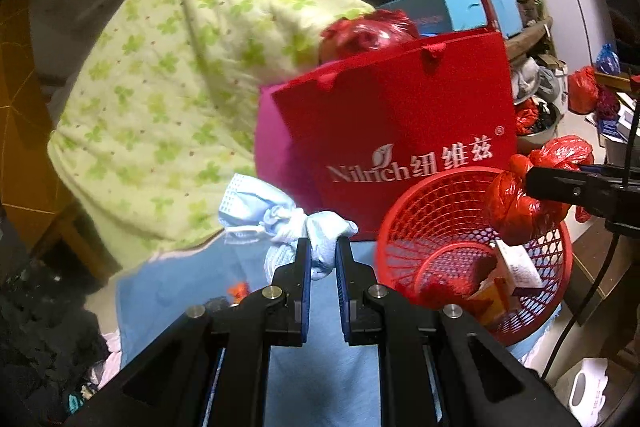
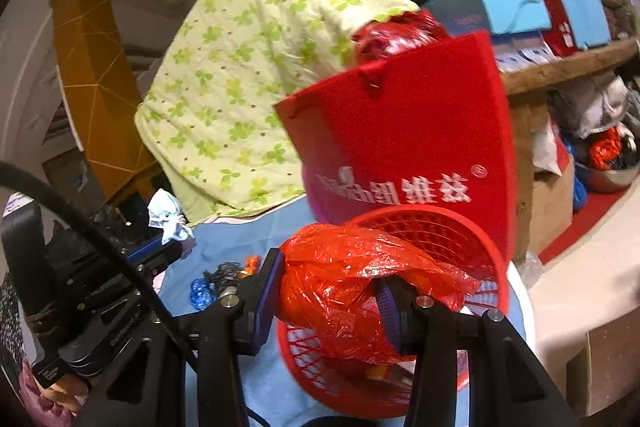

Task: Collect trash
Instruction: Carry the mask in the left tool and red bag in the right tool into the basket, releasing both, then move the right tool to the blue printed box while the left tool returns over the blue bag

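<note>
My left gripper (image 1: 323, 251) clamps a crumpled pale-blue face mask (image 1: 276, 219); right gripper (image 2: 328, 291) clamps a crinkled red plastic bag (image 2: 352, 291) over the red mesh plastic basket (image 1: 404, 227).

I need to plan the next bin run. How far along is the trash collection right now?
Done: a few cartons already lie in the red basket.
In hand: the left gripper is shut on a crumpled blue mask; the right gripper clamps a red plastic bag over the basket. Neither is dropped yet.
Left: small wrappers remain on the blue cloth.
</note>
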